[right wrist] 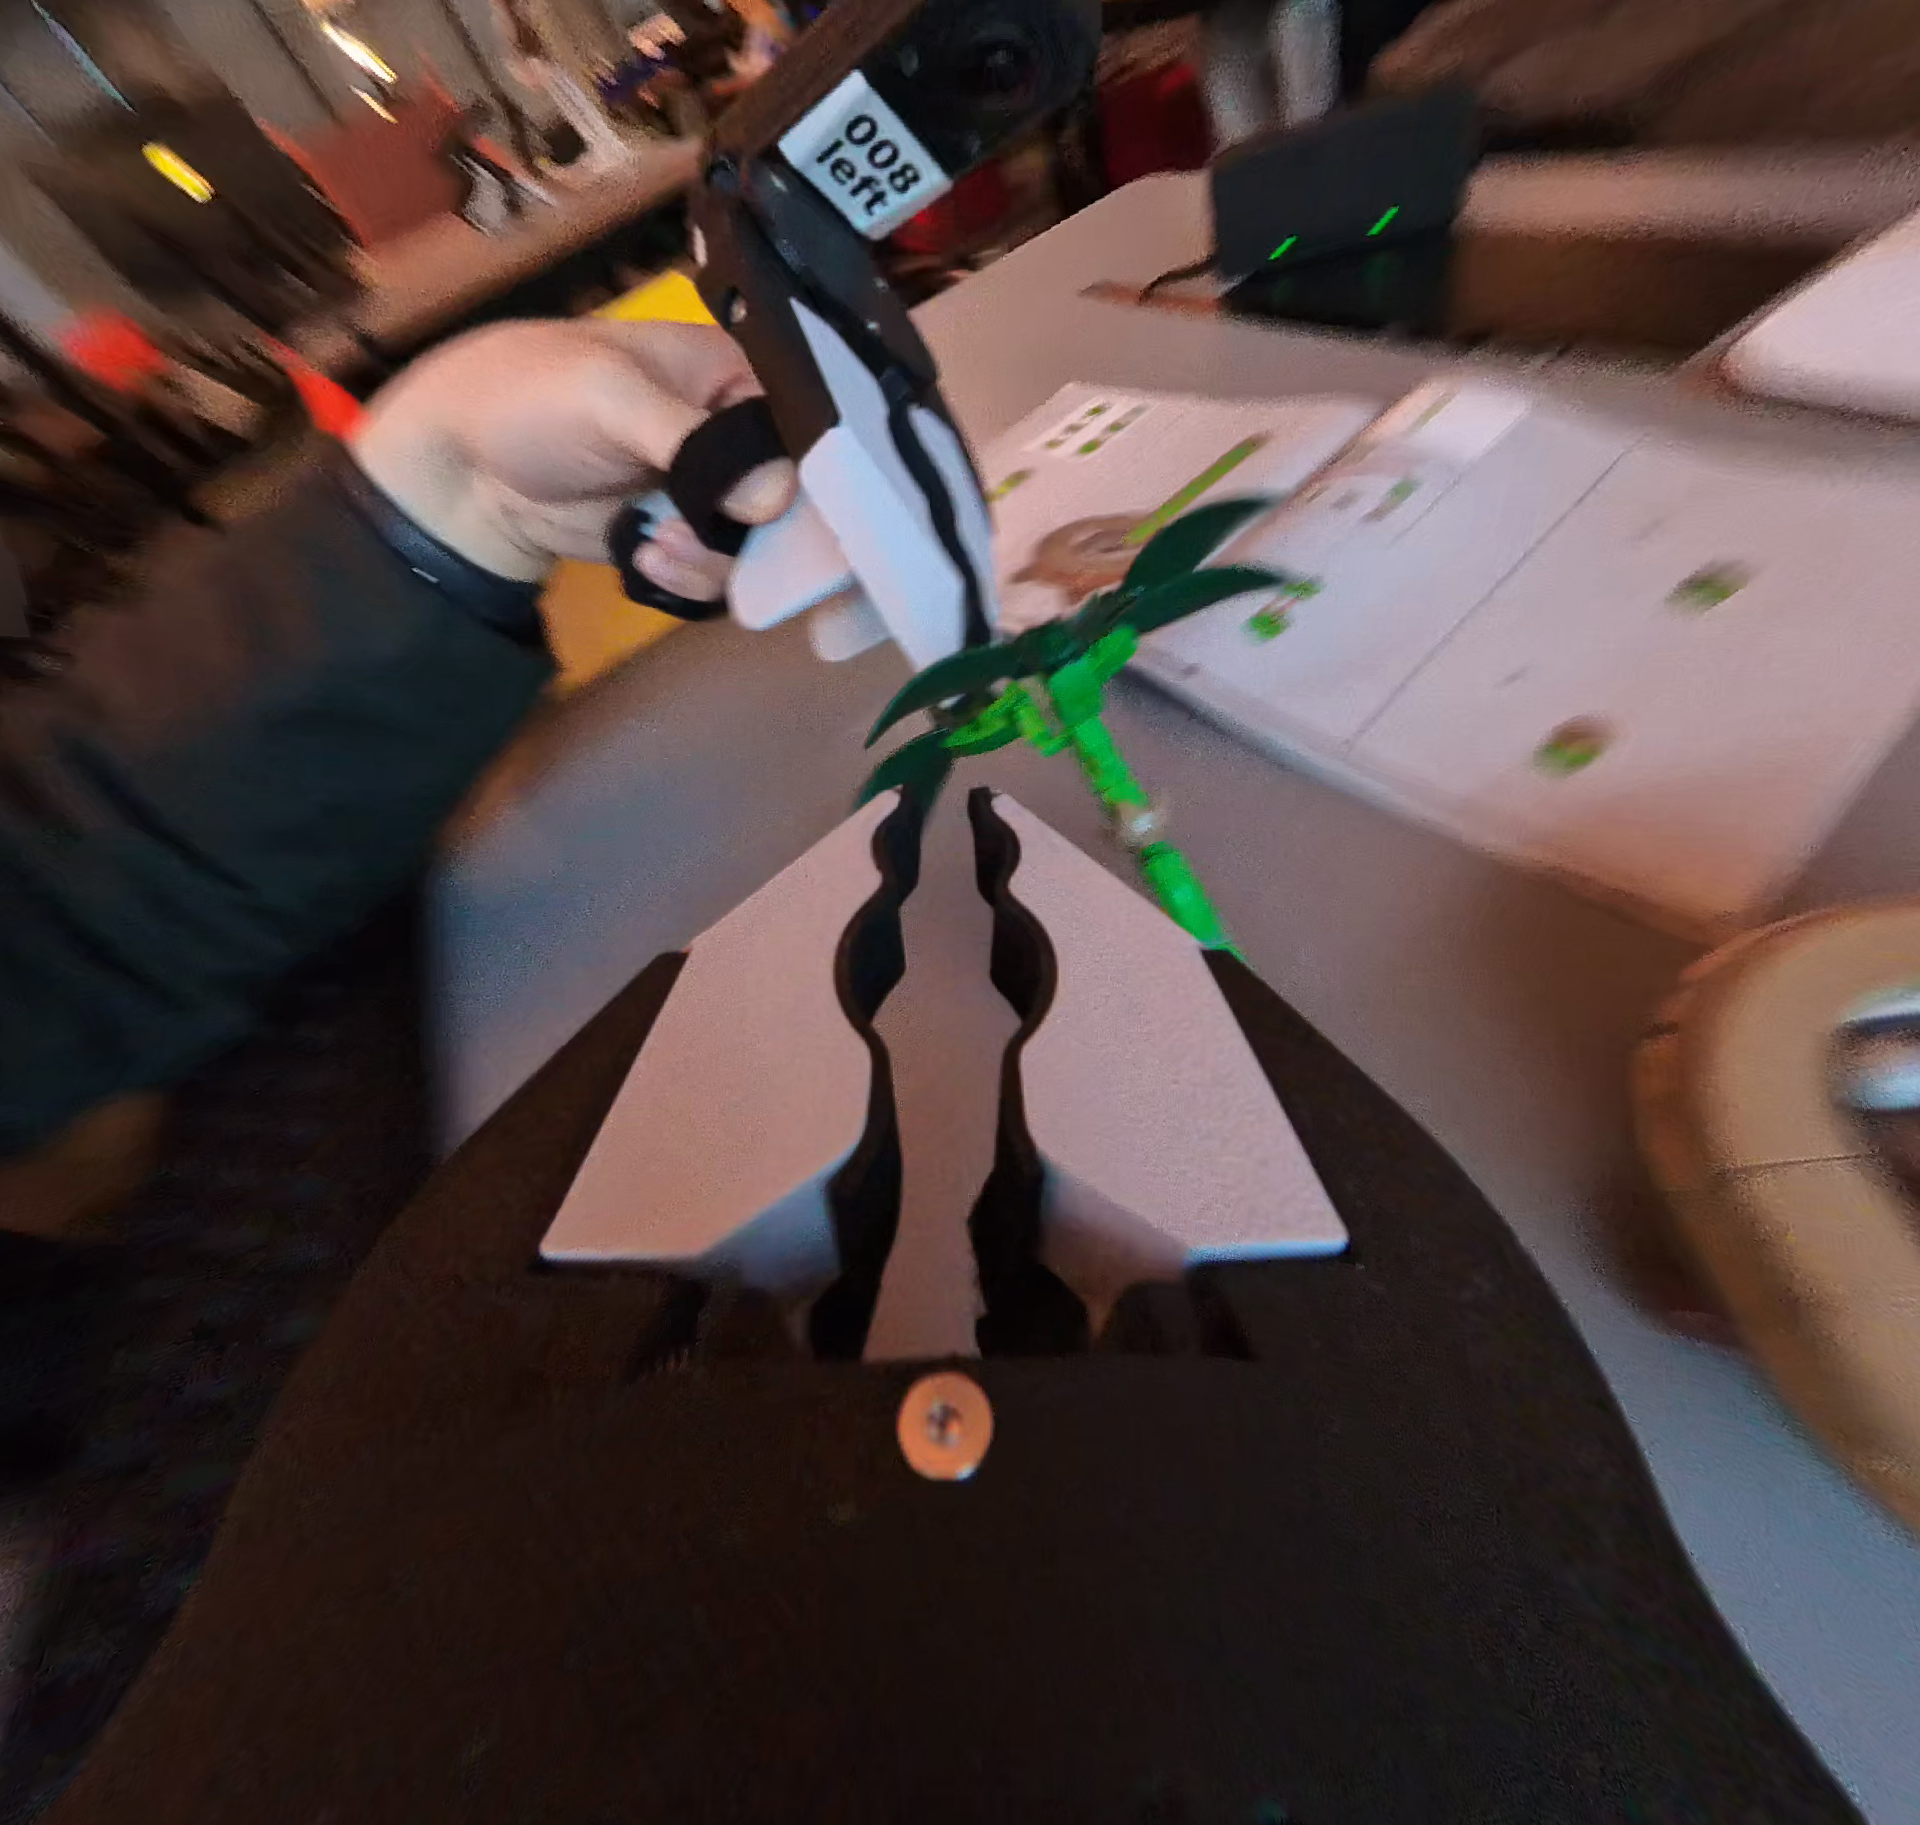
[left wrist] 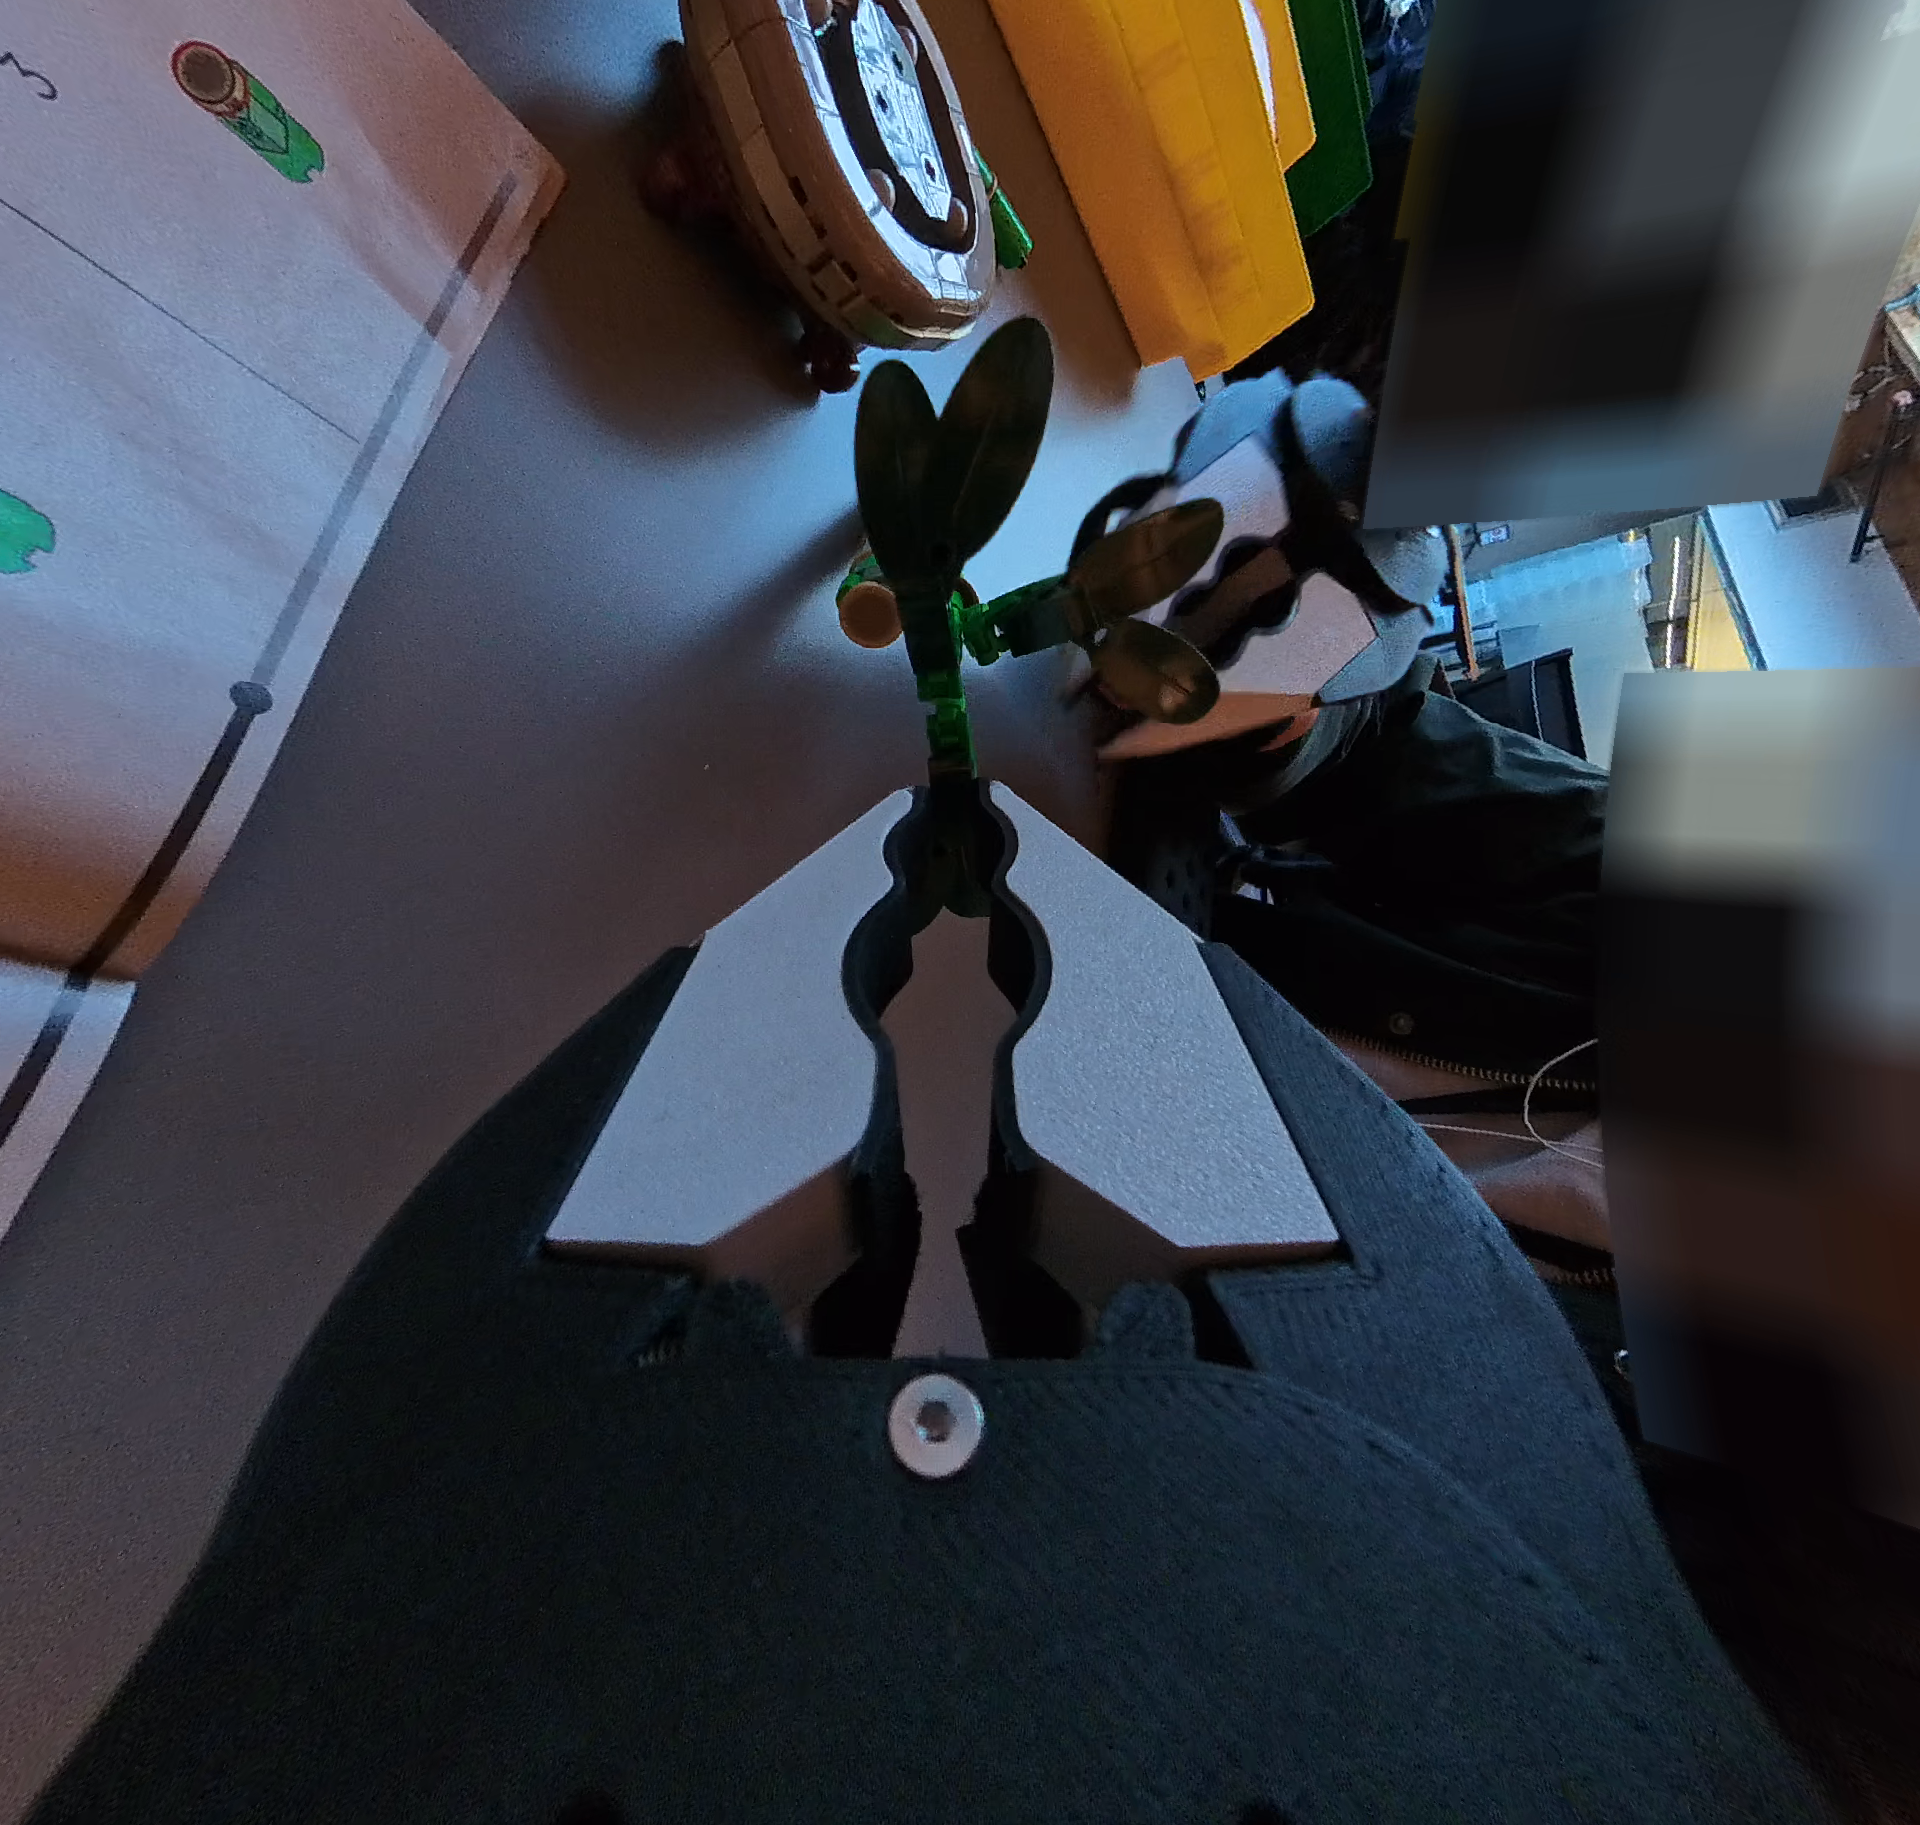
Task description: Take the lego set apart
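Observation:
My left gripper (left wrist: 951,809) is shut on the lower end of a green lego plant (left wrist: 940,674) and holds it above the table. Two dark leaves (left wrist: 956,445) stand at the plant's top, and a side branch (left wrist: 1023,622) with more leaves reaches right to my right gripper (left wrist: 1112,612). In the blurred right wrist view my right gripper (right wrist: 945,804) sits just under the leaf cluster (right wrist: 935,695). Its jaws stand a narrow gap apart, one leaf (right wrist: 902,773) ends at the left fingertip, and any grip is unclear. The left gripper (right wrist: 971,637) is beyond the leaves.
A tan lego pot (left wrist: 748,113) stands on the table behind the plant and shows at the right (right wrist: 1766,1204). An open instruction booklet (left wrist: 208,373) lies beside it. Yellow (left wrist: 1143,113) and green sheets (left wrist: 1320,40) lie farther back. A person's hand (right wrist: 540,445) holds the left gripper. The grippers' ends are close to 4 cm from one another. From either gripper's tips it is about 15 cm to the tan lego pot (left wrist: 748,113).

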The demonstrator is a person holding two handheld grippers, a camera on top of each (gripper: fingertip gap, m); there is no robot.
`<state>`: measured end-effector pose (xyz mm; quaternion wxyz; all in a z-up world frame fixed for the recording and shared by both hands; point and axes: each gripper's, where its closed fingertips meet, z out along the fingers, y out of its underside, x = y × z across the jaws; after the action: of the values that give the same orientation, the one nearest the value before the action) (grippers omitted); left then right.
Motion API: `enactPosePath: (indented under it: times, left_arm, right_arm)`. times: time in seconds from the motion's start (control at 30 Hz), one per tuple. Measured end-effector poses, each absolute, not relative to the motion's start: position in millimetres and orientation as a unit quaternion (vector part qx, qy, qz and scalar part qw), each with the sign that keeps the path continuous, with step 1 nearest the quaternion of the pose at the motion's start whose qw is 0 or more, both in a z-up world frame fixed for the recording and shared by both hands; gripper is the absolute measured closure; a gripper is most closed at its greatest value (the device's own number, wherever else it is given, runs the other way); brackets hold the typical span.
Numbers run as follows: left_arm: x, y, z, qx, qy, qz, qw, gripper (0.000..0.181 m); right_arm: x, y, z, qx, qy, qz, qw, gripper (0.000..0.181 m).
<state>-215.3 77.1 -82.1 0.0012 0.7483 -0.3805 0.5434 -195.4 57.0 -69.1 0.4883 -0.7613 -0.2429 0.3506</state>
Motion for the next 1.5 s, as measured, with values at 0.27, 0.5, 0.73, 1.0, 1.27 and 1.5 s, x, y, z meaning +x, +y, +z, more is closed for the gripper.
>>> enactPosePath:
  times: [0.27,0.5,0.73,1.0,1.27,1.5]
  left_arm:
    - [-211,62,-79,0.733,-0.431,0.526,0.0,0.176]
    - [-207,51,-78,0.723,-0.474,0.502,-0.009,0.175]
    - [-200,53,-70,0.709,-0.432,0.557,0.009,0.151]
    - [-194,45,-85,0.703,-0.448,0.552,0.029,0.165]
    - [-198,47,-79,0.696,-0.477,0.537,-0.005,0.174]
    - [-197,39,-80,0.687,-0.505,0.523,-0.006,0.174]
  right_arm:
    - [-182,73,-76,-0.724,-0.39,0.082,0.563,0.144]
    - [-188,65,-82,-0.717,-0.42,0.13,0.54,0.168]
    - [-187,64,-78,-0.716,-0.415,0.156,0.54,0.175]
    - [-183,67,-77,-0.721,-0.405,0.148,0.543,0.175]
    - [-191,60,-73,-0.717,-0.37,0.286,0.517,0.159]
    - [-196,58,-78,-0.715,-0.367,0.312,0.506,0.158]
